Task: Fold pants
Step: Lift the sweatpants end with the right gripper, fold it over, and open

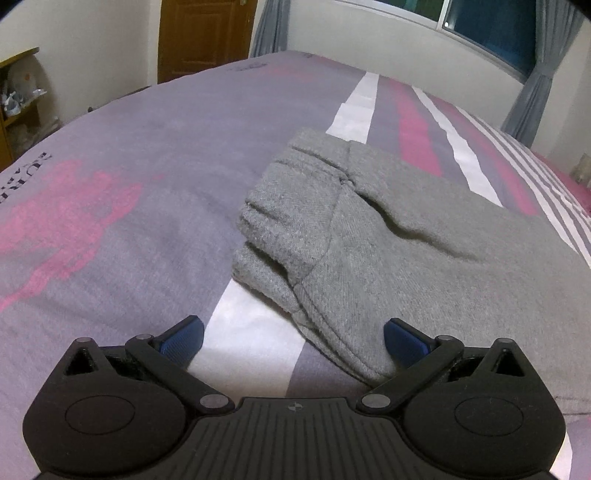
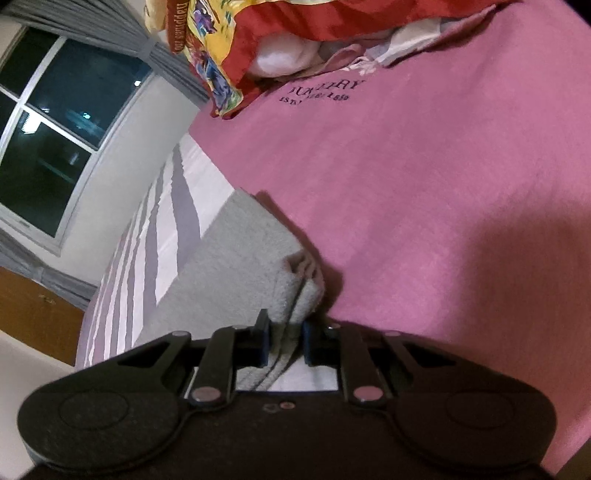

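**Folded grey pants on a striped bed cover, one gripper spread, one clamped**

Left wrist view, foreground: the left gripper has its blue-padded fingers spread wide, holding nothing. The right-hand pad lies against the near hem of the grey pants; the left-hand pad hovers over a white stripe of the bed cover. Middle ground: the pants lie folded in a thick bundle on the cover, ribbed edges stacked at the left side, the bulk running off to the right. Background: a brown door, grey curtains, and a dark window.

Right wrist view, foreground: the right gripper is closed narrowly on a corner of the pants, several fabric layers pinched between its blue pads. Beyond it, the pants lie where the pink field of the bed cover meets its grey and white stripes. Farther off rests a red and yellow patterned quilt.
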